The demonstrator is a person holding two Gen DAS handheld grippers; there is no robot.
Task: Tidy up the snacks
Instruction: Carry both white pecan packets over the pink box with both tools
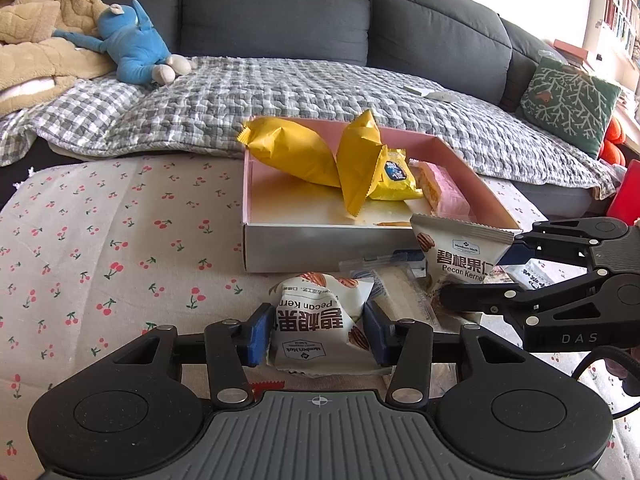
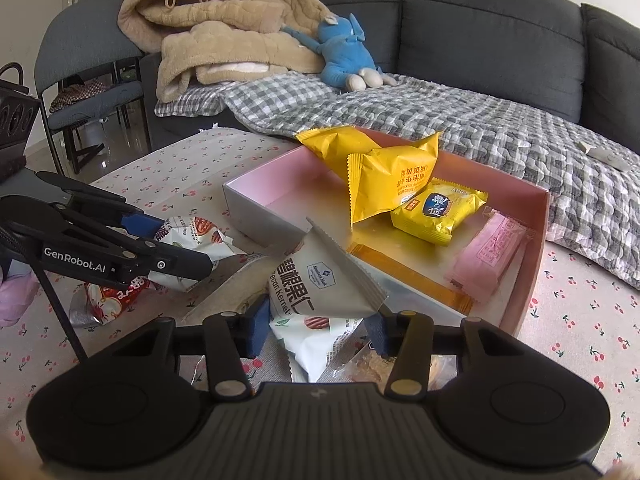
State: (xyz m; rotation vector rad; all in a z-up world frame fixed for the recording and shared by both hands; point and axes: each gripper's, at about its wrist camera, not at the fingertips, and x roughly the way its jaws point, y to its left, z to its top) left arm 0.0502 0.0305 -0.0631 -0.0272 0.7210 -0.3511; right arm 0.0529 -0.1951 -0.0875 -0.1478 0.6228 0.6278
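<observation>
Each gripper has pinched a crinkly white pecan packet off the cherry-print worktop: the left gripper (image 1: 316,334) has its jaws narrowed on one pecan packet (image 1: 316,328), the right gripper (image 2: 318,326) on another puffy pecan packet (image 2: 320,280) just in front of the box. Next, I'd judge, both must lift clear over the low wall of the pink-lined cardboard box (image 2: 536,248), where glossy yellow bags (image 2: 384,184) already lie.

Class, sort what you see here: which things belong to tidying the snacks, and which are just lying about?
Job:
left gripper on a pecan packet
right gripper on a second pecan packet
pink box
yellow bags

Lying about:
blue plush toy
beige blanket
green cushion
</observation>
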